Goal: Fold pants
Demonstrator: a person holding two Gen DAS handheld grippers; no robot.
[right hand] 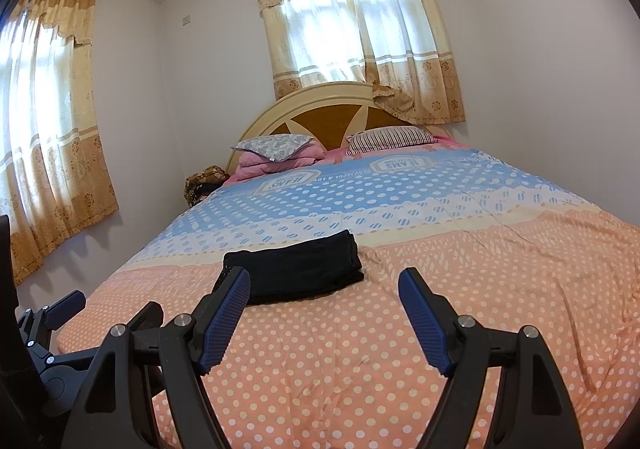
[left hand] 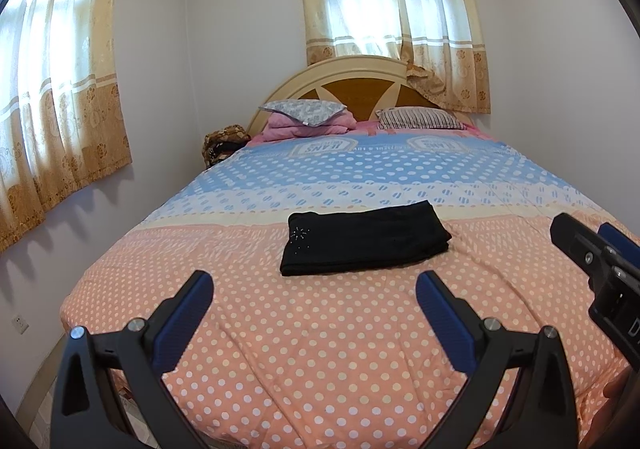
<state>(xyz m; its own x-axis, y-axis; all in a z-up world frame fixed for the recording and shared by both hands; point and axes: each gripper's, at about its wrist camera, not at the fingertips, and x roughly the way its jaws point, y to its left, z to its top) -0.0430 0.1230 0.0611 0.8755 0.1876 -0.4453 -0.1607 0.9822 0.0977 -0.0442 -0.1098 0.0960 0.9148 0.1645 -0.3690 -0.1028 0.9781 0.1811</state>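
1. Both grippers hang above the near part of the bed, and neither one holds anything. On the left gripper (left hand: 314, 295) the jaws stand wide apart, and on the right gripper (right hand: 324, 291) it is the same; only air and bedspread are between the blue pads.

2. Black pants (left hand: 362, 239) lie on the bedspread (left hand: 320, 349), on its orange dotted band and just below the pale strip. They look already folded into a compact rectangle with several layers, so I judge the task is at its end or very close to it.

3. Risk: if a gripper goes down again, a pad can catch the top layer and pull the stack open, because the cloth is soft and nothing fixes the layers.

4. Risk: the right edge of the pile shows loose layer ends. A sideways push there would spread them.

5. Risk: the bedspread is soft and has wrinkles. Pressing near the pants may tilt the pile.

6. Containers: I see no box, basket or drawer. Only pillows (left hand: 304, 111) rest at the headboard (left hand: 360, 83), well apart from the pants.
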